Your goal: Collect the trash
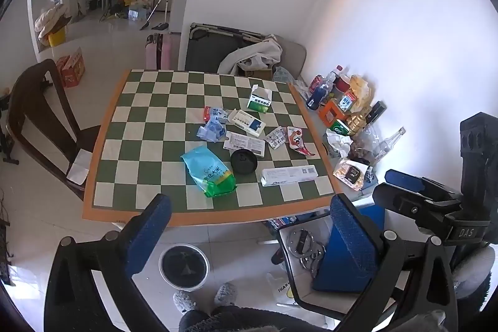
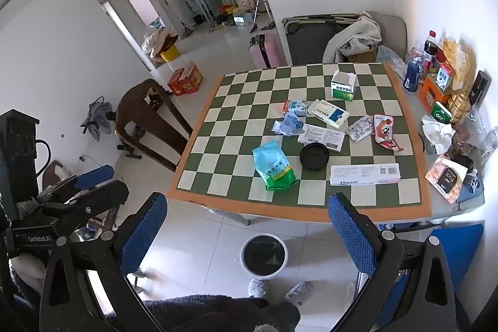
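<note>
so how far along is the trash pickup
Nothing looks done yet: the bin on the floor looks empty. Nothing is in hand; the left claw and right claw are both open. Left on the checkered table: rice bag, long box, black lid, wrappers.

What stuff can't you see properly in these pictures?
- Trash bin inside: both views, too dark.
- Black round lid on the table: nothing shows what's under it.
- Small print on the long white box: too small, both views.
- Pile by the wall: things hide one another.
</note>
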`<act>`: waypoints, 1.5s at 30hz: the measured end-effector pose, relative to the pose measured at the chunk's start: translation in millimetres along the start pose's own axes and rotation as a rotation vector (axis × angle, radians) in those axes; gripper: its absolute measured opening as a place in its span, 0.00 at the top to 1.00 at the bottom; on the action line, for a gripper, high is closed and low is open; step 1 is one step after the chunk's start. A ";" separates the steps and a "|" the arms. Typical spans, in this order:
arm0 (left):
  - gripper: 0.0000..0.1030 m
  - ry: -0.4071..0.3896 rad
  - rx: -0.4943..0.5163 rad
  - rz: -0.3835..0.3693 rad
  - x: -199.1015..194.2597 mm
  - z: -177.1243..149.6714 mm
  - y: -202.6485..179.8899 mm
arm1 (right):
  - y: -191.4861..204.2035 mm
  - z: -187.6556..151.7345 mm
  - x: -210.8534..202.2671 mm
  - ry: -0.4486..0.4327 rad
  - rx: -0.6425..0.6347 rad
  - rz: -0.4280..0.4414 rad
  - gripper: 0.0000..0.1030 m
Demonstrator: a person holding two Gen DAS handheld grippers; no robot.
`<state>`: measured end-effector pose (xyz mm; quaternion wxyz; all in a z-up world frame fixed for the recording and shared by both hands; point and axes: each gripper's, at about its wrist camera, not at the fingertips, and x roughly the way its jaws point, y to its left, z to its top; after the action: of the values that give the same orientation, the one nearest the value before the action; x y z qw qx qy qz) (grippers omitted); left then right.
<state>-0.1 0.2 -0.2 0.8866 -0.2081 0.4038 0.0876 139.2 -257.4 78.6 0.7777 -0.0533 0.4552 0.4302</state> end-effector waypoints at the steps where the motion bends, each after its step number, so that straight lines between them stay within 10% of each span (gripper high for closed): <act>1: 0.00 -0.002 -0.001 -0.003 -0.3 -0.2 -0.2 | -0.3 0.2 -0.5 0.000 0.002 0.002 0.00; 45: 0.00 -0.011 -0.015 0.012 -1.9 3.2 -0.5 | -7.5 -1.9 3.5 0.026 0.005 0.026 0.00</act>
<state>1.0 1.2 3.2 0.8866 -0.2119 0.3995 0.0971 144.1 -260.8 72.5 0.7662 -0.0512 0.4669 0.4385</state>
